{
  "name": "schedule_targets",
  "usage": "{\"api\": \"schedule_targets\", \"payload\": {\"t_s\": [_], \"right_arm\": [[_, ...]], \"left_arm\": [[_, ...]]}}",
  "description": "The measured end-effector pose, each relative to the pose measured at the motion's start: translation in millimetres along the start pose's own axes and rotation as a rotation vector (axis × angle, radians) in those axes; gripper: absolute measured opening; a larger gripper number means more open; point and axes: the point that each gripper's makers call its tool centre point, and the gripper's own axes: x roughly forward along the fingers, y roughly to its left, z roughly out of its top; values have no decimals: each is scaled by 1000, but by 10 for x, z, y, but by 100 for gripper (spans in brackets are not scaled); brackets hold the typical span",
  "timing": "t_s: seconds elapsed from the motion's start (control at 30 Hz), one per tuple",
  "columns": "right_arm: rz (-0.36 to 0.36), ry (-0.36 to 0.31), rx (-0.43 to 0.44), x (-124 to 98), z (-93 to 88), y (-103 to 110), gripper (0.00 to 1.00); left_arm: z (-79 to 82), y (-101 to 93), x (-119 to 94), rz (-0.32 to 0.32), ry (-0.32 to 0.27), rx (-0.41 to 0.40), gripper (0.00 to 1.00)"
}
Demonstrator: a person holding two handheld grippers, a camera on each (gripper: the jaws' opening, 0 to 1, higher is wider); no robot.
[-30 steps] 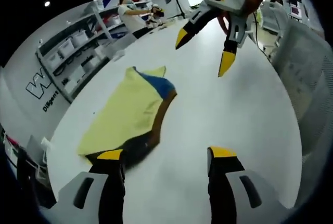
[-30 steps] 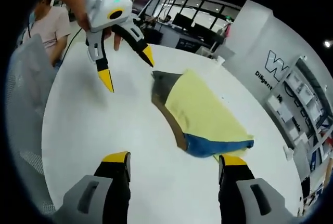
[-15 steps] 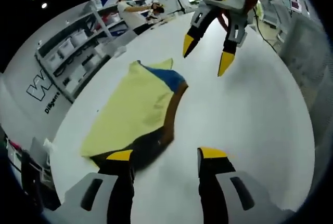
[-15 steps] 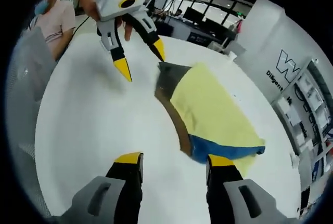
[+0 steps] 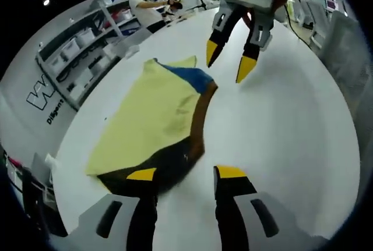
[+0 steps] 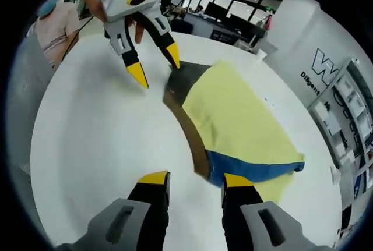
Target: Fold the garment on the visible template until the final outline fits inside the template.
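On white table [image 5: 280, 123], folded yellow garment [image 5: 152, 117] lies flat.

One garment [image 5: 152, 120] lies on one white table [image 5: 280, 128]; it shows three colours: a yellow panel, a blue band and a dark brown edge. Two grippers work around the garment: the left gripper [image 5: 179, 173] at its dark end, the right gripper [image 5: 228, 61] just beside its blue end, each with two yellow-tipped jaws. Beyond the garment, one shelving rack [image 5: 87, 47] stands by the wall, and one person [image 5: 143, 7] stands near it.
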Motion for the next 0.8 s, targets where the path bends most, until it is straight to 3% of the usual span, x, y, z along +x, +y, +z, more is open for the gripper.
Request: {"api": "schedule_targets", "payload": {"t_s": [0.13,0.5,0.6,0.8], "right_arm": [[-1,18,22,89,-40,-55,20],[-5,45,82,242,-60,-164,17],[37,44,166,261,-37,-112,12],[95,34,229,266,-22,-66,5]], "left_arm": [[-19,22,56,-1,15,17,30],[-32,58,198,-36,19,-4,23],[-46,57,241,-57,16,-39,15],[-80,70,265,-65,20,-65,5]]}}
